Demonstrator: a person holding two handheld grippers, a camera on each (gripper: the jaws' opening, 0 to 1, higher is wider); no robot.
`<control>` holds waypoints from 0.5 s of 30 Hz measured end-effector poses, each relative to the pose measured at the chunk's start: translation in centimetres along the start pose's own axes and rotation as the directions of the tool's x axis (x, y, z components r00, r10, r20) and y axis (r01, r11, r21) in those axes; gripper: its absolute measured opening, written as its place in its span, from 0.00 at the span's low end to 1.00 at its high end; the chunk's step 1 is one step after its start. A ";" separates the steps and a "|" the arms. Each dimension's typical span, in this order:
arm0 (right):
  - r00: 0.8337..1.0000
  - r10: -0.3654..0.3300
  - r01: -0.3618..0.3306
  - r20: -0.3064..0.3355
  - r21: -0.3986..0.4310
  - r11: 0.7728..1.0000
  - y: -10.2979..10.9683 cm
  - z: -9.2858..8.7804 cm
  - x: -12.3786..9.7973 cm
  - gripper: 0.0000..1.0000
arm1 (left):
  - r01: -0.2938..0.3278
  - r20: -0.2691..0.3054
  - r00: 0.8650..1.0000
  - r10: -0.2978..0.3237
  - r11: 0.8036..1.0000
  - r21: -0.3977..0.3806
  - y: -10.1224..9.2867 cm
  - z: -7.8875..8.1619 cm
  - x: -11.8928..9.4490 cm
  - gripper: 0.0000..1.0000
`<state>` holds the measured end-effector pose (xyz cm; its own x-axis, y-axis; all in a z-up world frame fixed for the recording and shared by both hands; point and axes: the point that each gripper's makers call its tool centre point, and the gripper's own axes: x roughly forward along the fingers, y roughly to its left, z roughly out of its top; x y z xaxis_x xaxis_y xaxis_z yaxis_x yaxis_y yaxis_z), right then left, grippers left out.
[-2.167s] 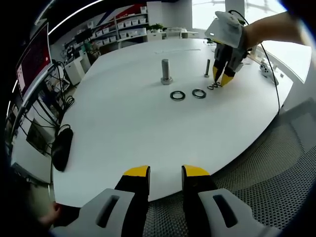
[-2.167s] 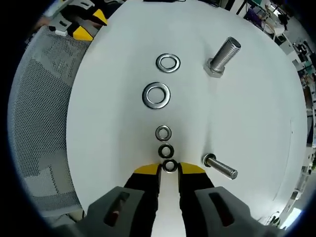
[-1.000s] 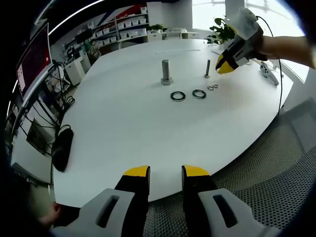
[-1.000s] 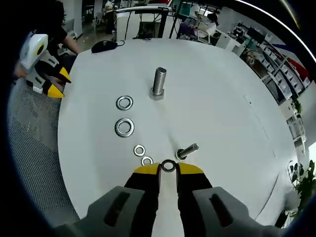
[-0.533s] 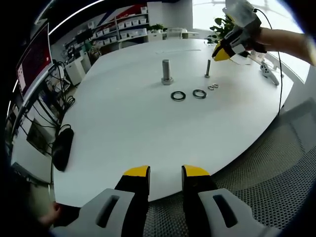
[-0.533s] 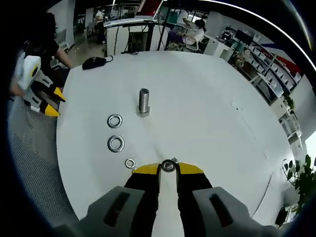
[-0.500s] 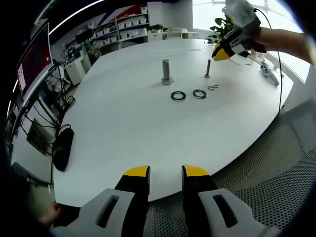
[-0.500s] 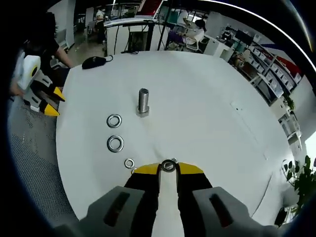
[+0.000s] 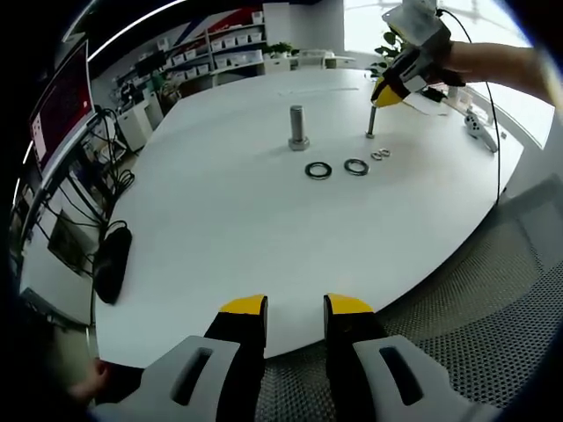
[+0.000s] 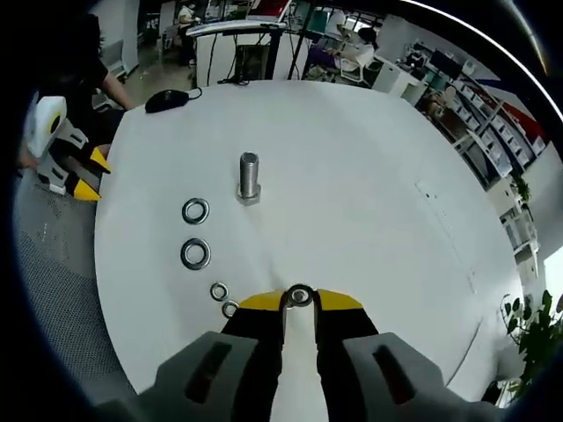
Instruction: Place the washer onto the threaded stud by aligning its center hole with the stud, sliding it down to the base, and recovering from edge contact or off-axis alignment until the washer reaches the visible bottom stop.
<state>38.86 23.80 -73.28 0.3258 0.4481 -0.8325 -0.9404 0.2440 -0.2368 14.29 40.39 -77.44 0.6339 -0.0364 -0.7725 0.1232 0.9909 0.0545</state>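
White round bench in an open office; shelving and desks behind, mesh chair fabric at its near edge, a dark computer mouse near the bench's left rim. The large bolt stands upright mid-bench as landmark. Right of it stands the thin threaded stud; in front of the bolt lie two large washers, with two small washers beside them toward the stud. Left gripper is held low off the bench edge, jaws parted, nothing between them. Right gripper, held by a hand from the right in the left gripper view, hangs above the stud, jaws clamped on a small washer.
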 end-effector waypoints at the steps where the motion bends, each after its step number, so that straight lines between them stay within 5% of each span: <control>1: 1.000 0.002 -0.002 -0.002 -0.008 1.000 0.0 0.0 0.1 0.14 | 0.000 0.000 1.000 0.000 1.000 0.000 0.0 0.0 0.0 0.23; 15: 1.000 0.013 -0.013 -0.025 -0.005 1.000 -0.2 -0.2 0.9 0.14 | 0.000 -0.001 1.000 0.000 1.000 0.001 0.0 0.0 0.0 0.23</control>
<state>39.27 23.97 -74.08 0.3108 0.4295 -0.8479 -0.9451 0.2340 -0.2279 14.27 40.37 -77.48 0.6330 -0.0359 -0.7733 0.1240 0.9907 0.0555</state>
